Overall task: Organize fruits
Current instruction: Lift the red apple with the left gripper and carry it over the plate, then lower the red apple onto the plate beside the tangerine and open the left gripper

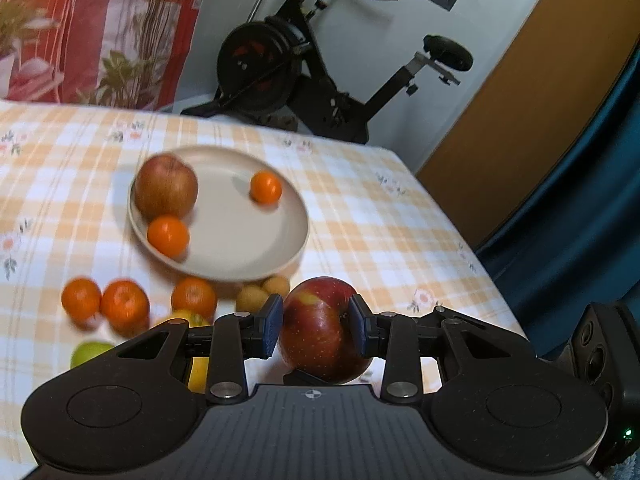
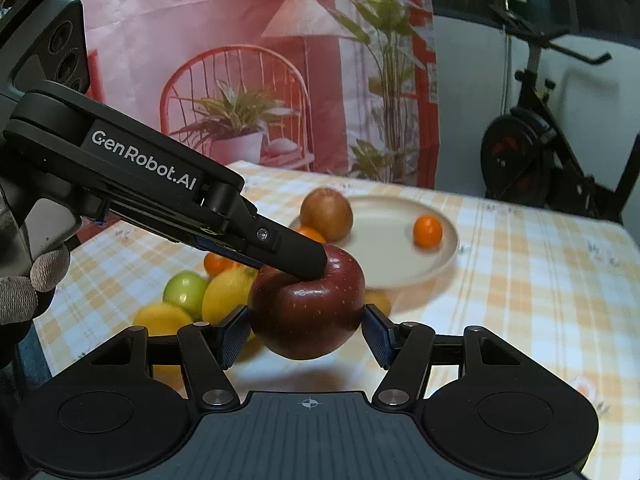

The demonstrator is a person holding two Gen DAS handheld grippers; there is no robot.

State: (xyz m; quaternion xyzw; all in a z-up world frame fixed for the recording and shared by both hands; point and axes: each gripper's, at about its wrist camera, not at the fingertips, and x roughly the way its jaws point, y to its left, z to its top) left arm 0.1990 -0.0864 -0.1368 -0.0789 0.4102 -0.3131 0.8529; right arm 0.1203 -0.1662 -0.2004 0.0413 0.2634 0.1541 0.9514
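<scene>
Red apple (image 2: pixel 306 312): gripped by both left gripper (image 1: pixel 316 326) and right gripper (image 2: pixel 306 330), fingers pressed on its sides, raised above counter (image 2: pixel 520 280). Step: transfer. Next: carry toward plate (image 2: pixel 400 272), twelve o'clock, clearing loose fruit.

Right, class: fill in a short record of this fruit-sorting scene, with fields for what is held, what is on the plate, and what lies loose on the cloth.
Held: round dark red apple, gripped by the left hand-held gripper and the right hand-held gripper together
Plate: round beige plate, holding a brownish apple and two small oranges
Loose on cloth: three loose oranges, yellow lemon, round green fruit
Surface: orange-checked tablecloth
</scene>
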